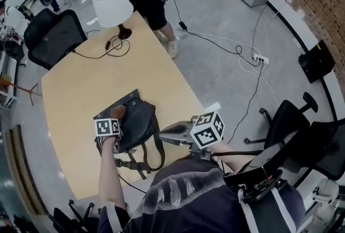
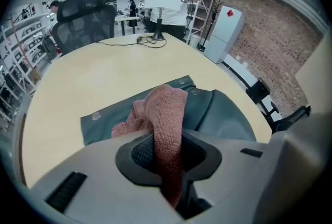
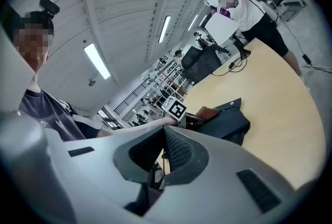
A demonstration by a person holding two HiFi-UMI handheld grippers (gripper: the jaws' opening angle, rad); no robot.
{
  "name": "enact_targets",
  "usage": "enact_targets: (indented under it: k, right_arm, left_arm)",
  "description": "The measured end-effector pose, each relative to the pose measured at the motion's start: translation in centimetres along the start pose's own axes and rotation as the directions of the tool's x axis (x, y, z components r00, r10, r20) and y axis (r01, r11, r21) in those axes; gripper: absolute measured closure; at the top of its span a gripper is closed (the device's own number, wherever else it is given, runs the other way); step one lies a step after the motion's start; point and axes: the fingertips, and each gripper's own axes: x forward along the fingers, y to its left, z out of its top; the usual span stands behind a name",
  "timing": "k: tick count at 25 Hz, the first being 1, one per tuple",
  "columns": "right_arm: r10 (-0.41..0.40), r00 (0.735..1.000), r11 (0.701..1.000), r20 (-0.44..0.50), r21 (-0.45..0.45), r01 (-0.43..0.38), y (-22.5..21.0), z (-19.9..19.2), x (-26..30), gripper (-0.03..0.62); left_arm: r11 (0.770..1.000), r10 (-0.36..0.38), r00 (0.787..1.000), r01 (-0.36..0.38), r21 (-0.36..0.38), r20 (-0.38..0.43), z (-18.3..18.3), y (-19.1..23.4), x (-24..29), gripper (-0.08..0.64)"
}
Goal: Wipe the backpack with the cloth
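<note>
Left gripper view showed the left tool (image 2: 168, 159) clamped on the pinkish cloth (image 2: 165, 111), which ran up out of the jaws and flopped forward onto the dark backpack (image 2: 220, 114). From the head view the backpack lay flat on the pale worktop (image 1: 81, 91), close to the near edge, with its straps (image 1: 145, 159) trailing back toward the person holding the tools. The cloth end sat on the backpack's upper left part, right under the left tool. The right tool (image 1: 168, 132) hung just beside the backpack's right side, about over the worktop's edge, and in the right gripper view its jaws looked closed together with nothing between them. Up at the far end of the worktop stood a white-shaded lamp (image 1: 111, 5) with its cable looped beside it, another person stood right behind it, and a black office chair (image 1: 54, 38) was parked at the left.
</note>
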Motion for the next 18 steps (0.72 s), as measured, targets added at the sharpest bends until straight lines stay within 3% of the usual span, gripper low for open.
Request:
enact_targets:
  k: [2,6,10,13,16,18]
  right_arm:
    - [0.001,1.000,1.000,-0.003,-0.008,-0.001,-0.5,0.3,-0.8,0.591]
    - [-0.012,1.000,1.000,0.015,-0.006,0.012,-1.2,0.2,-2.2,0.591]
    - [-0.024,1.000,1.000,0.020,0.005,0.024,-1.8,0.1,-3.4,0.591]
    - [-0.014,1.000,1.000,0.016,-0.003,0.014,-2.0,0.6,-4.1,0.591]
    - [-0.011,1.000,1.000,0.015,-0.009,0.012,-2.3,0.7,-4.8,0.591]
    - [-0.011,1.000,1.000,0.019,-0.008,0.011,-2.3,0.5,-5.0,0.591]
  left_arm:
    - [1.000,-0.022,1.000,0.022,0.008,0.006,1.5,-2.1,1.1,0.482]
    - [0.998,0.012,1.000,-0.012,0.056,-0.009,2.8,-3.4,2.0,0.483]
    - [0.998,-0.059,0.998,0.059,0.022,0.019,4.6,-6.0,2.5,0.483]
    - [0.993,-0.063,0.998,0.062,0.103,0.007,6.3,-8.6,3.0,0.483]
    - [0.975,-0.193,0.981,0.190,0.118,0.015,7.4,-12.7,3.0,0.482]
    - [0.931,-0.363,0.930,0.360,0.063,0.051,8.2,-16.7,2.2,0.482]
